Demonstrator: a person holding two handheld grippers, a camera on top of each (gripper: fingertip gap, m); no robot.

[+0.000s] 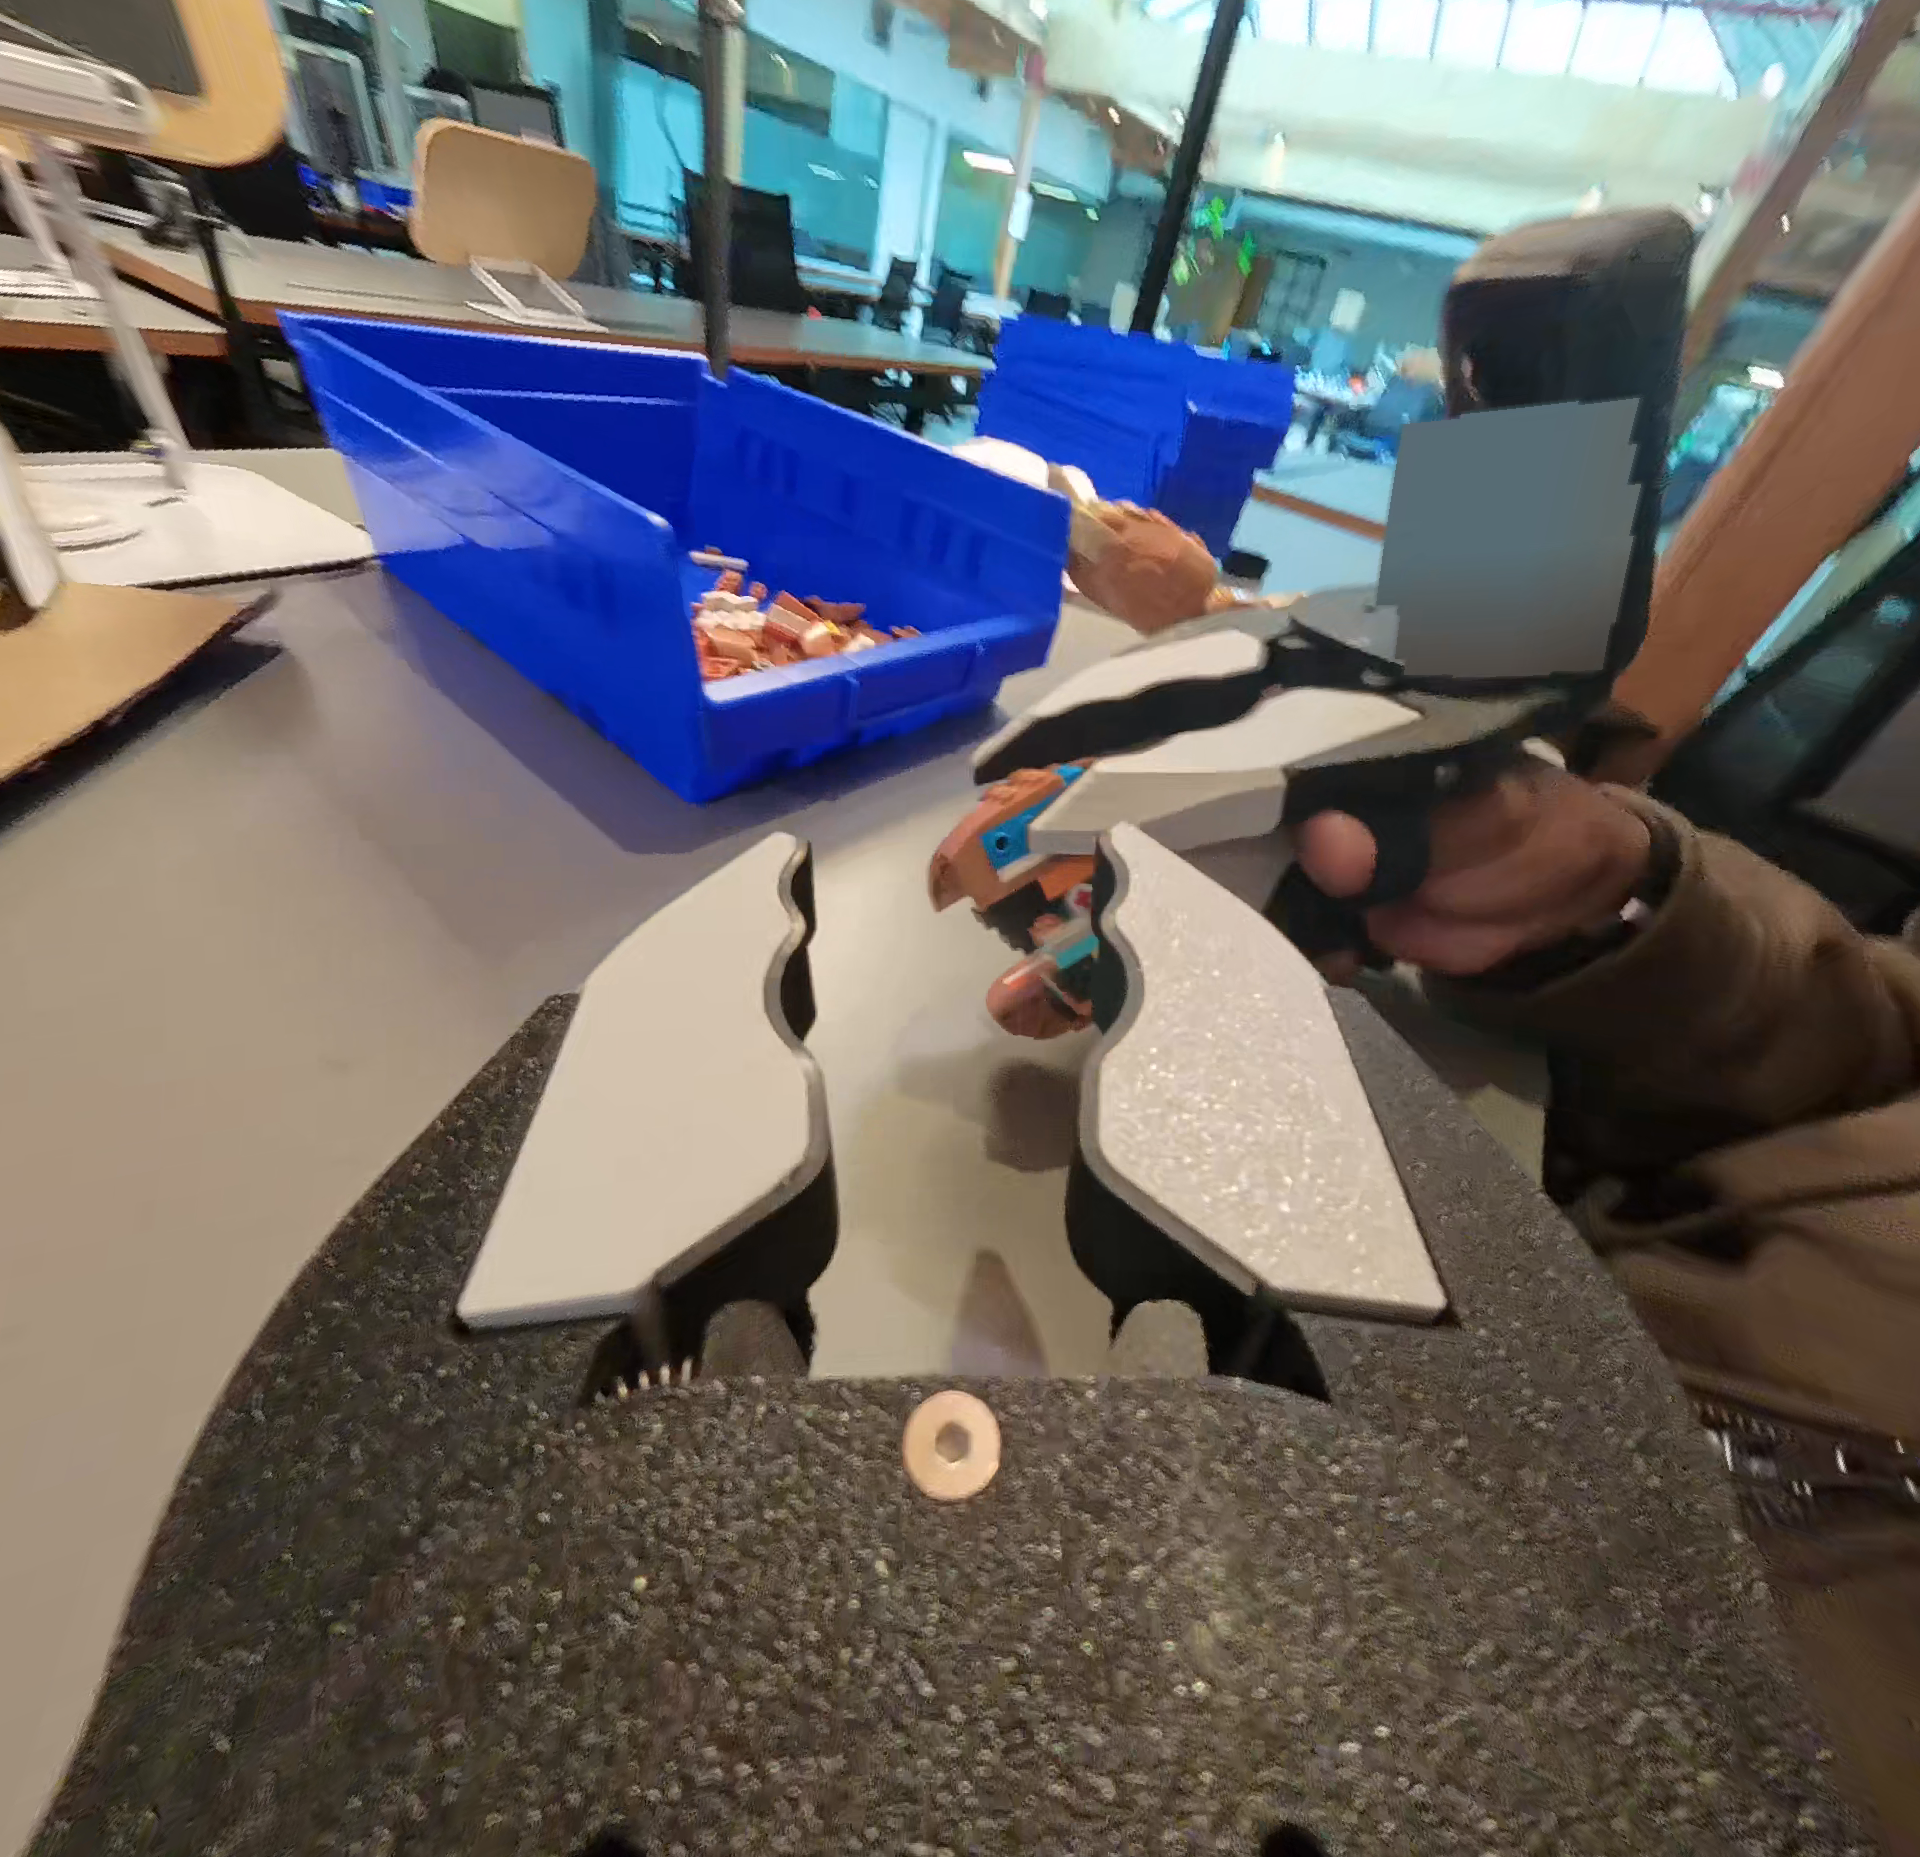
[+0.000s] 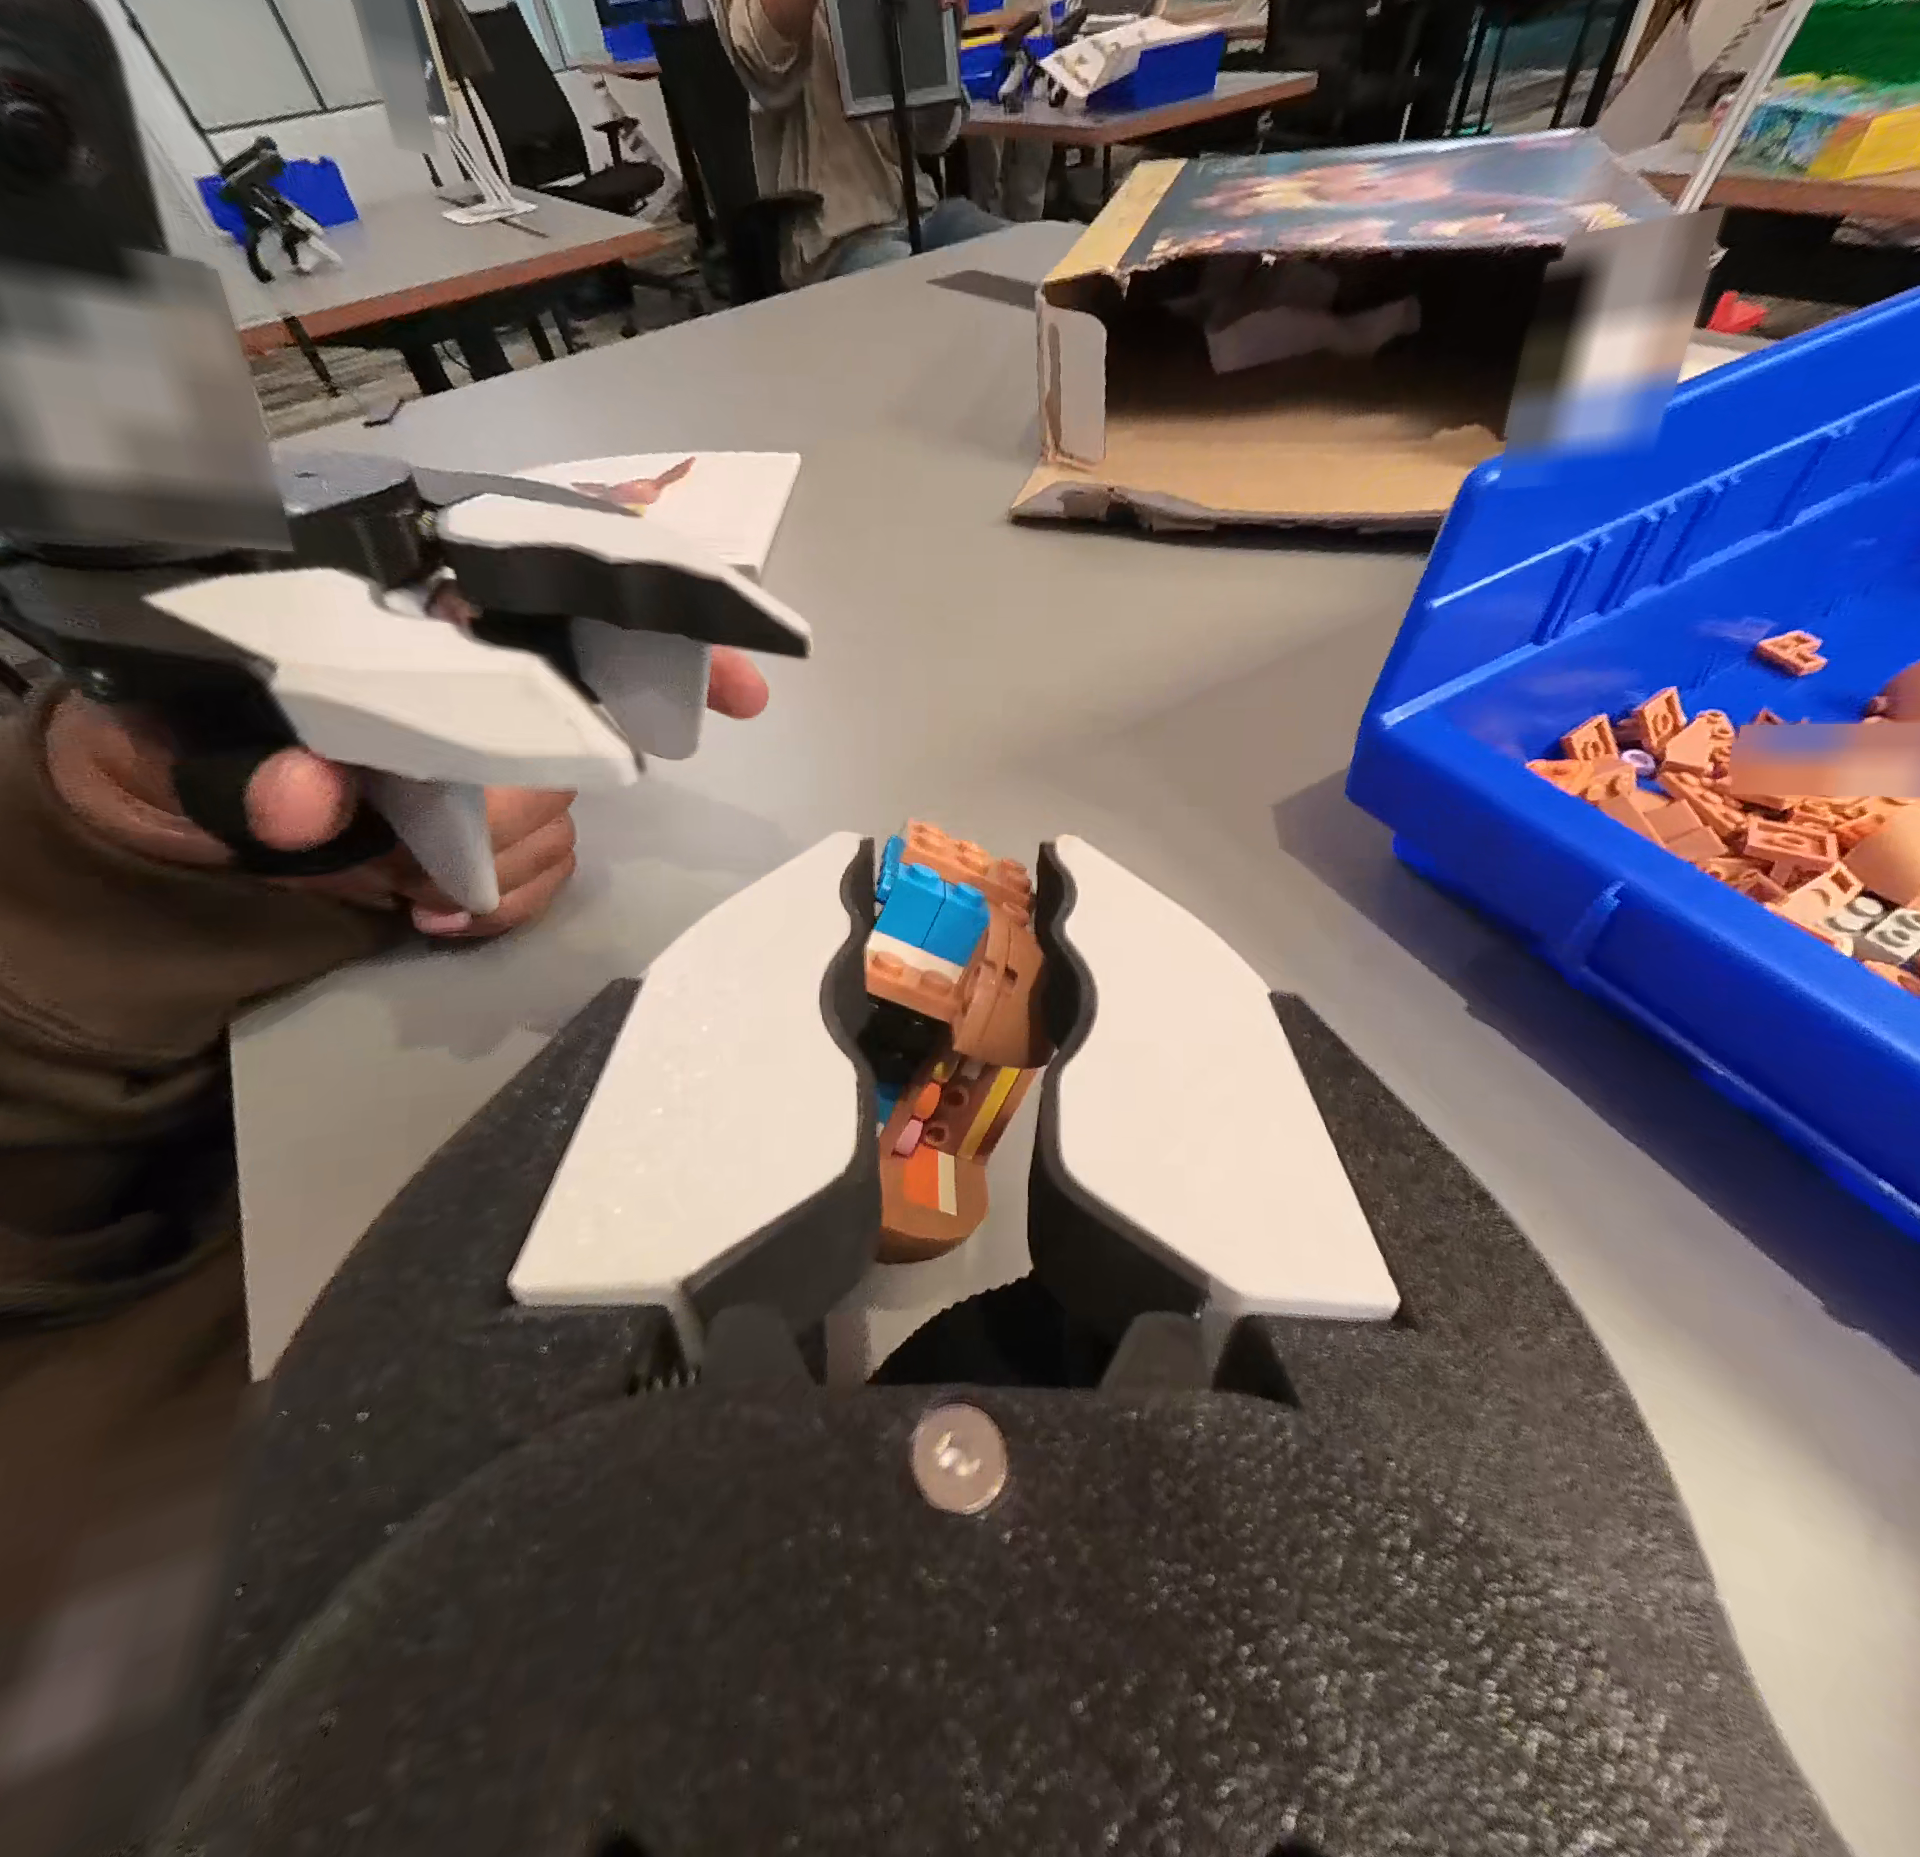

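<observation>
Matte grey tabletop (image 2: 1039,664), plain, no pattern. Bright blue bin (image 2: 1662,976) on it, solid colour with moulded ribs. Heap of bricks (image 2: 1714,820) inside the bin, mostly terracotta orange with a few pale grey and tan ones mixed in. Brick model (image 2: 951,986) left of the bin, brown and orange with sky-blue blocks, a white stripe, a black patch, small pink and yellow bits. Right tool (image 2: 951,976) around it: pale grey finger plates, black edging, speckled black foam body, silver washer. Left tool (image 1: 951,934), same grey-and-black scheme. Torn box (image 2: 1299,373) behind the bin, raw brown cardboard inside, dark printed lid with yellow edge. Brown sleeve (image 2: 104,1028) far left of the bin.
</observation>
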